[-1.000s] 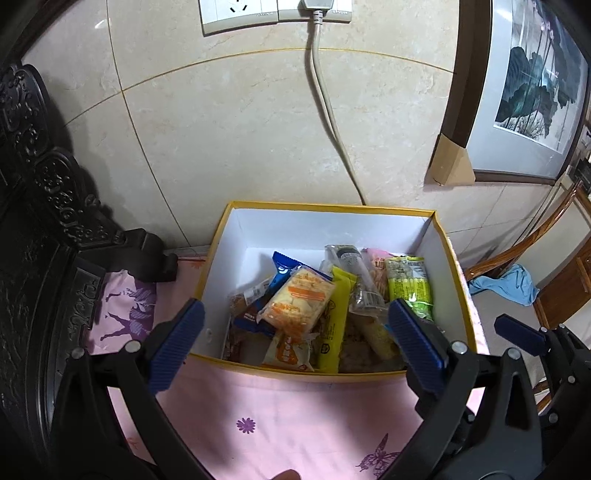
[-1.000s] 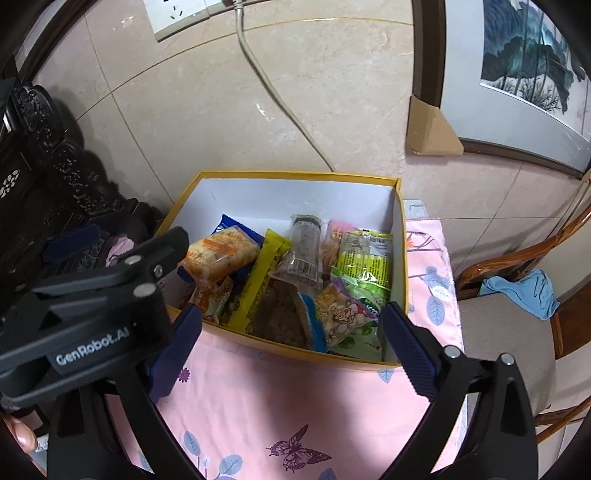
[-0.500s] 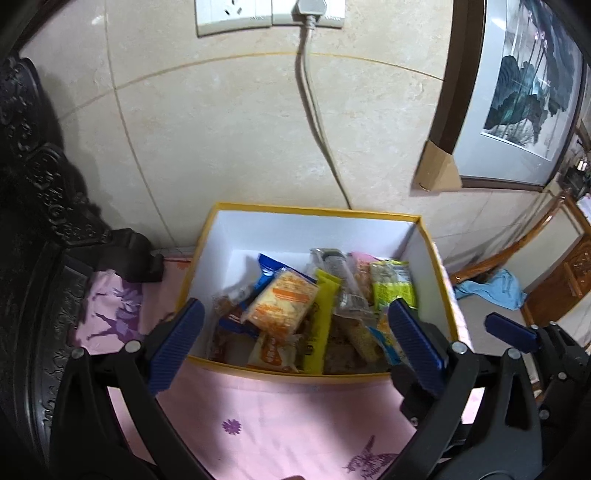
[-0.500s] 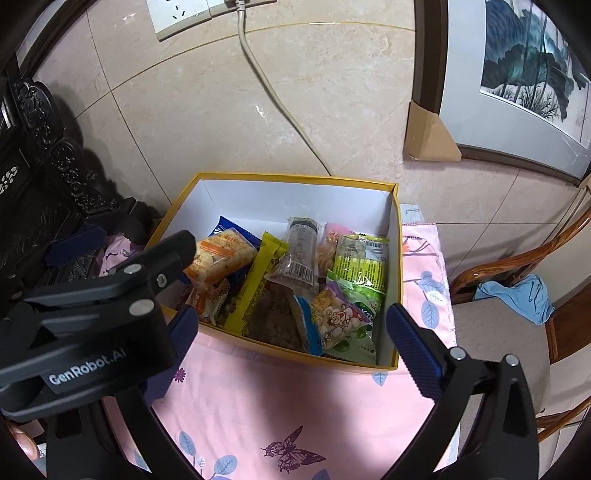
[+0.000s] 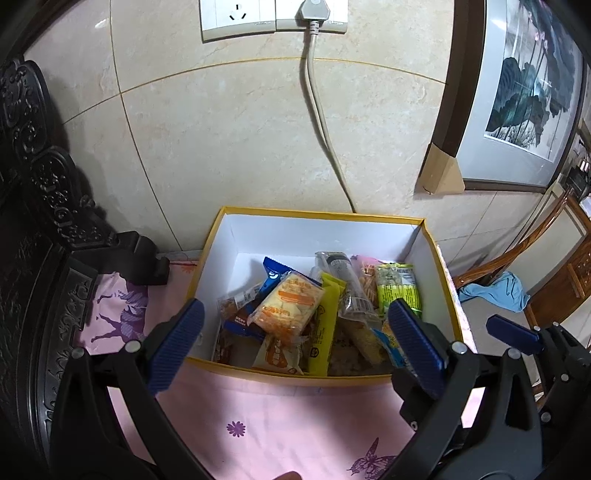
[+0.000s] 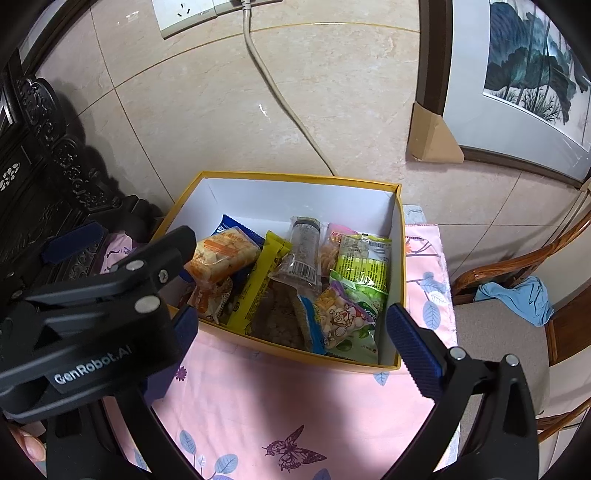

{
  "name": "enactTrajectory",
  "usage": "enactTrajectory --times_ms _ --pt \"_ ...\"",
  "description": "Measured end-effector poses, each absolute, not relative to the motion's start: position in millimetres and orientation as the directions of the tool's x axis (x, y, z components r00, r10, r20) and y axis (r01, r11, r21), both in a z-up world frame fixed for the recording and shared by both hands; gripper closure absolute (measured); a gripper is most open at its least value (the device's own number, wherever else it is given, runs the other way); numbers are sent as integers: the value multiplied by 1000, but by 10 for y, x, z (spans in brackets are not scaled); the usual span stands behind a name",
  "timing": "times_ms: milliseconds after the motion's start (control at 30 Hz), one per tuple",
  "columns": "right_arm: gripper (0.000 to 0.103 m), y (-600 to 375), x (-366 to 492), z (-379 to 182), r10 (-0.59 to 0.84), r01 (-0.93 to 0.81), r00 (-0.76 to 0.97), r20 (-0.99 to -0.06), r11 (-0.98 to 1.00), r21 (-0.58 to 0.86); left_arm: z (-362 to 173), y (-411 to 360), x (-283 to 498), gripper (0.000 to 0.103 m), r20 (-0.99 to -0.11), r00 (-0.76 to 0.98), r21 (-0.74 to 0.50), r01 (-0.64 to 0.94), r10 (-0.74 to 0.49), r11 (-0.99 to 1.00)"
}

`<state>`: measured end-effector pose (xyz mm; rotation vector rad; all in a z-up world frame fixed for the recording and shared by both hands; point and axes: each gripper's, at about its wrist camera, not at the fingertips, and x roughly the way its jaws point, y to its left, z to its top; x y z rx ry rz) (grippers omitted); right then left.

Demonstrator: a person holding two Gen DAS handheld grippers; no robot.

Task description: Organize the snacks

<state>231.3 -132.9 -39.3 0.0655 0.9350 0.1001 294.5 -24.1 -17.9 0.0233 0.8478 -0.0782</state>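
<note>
Both grippers have been drawn back slightly from the yellow-rimmed box (image 5: 321, 378), which now sits a little higher and smaller in each view than a second ago, while its contents have stayed in place. The box stands on a surface covered by a pink cloth (image 5: 295, 417) printed with butterflies, close against a tiled wall (image 5: 229, 140), and its white interior is filled toward the near side with packed snacks. A pale orange-and-white snack packet (image 5: 290, 306) is seen lying on top at the left, over a blue wrapper (image 5: 275, 275); a long yellow bar packet (image 5: 327, 325) lies beside it, then a clear packet with a dark top (image 5: 341, 273) and a green-and-yellow packet (image 5: 397, 290) toward the right wall. The left gripper (image 5: 295, 341) is held above the near rim with its jaws wide and nothing between them; the right gripper (image 6: 288, 341) is likewise held with jaws wide and empty. Only in the right wrist view can a cartoon-printed packet (image 6: 338, 319) and a brown granular snack bag (image 6: 277, 317) at the near right corner be made out clearly, and the body of the left gripper is seen there at the left. In the left wrist view a plug (image 5: 314, 9) seated in a wall socket is shown in full, with its cable (image 5: 321, 122) running down behind the box. A framed painting (image 5: 524, 92) and a wooden chair with a blue cloth (image 6: 517, 297) are seen to the right.
</note>
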Motion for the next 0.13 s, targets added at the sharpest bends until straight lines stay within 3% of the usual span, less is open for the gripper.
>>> enactTrajectory --times_ms 133 --pt "1 -1332 2312 -393 115 -58 589 -800 993 100 -185 -220 2934 2 -751 658 -15 73 -59 997"
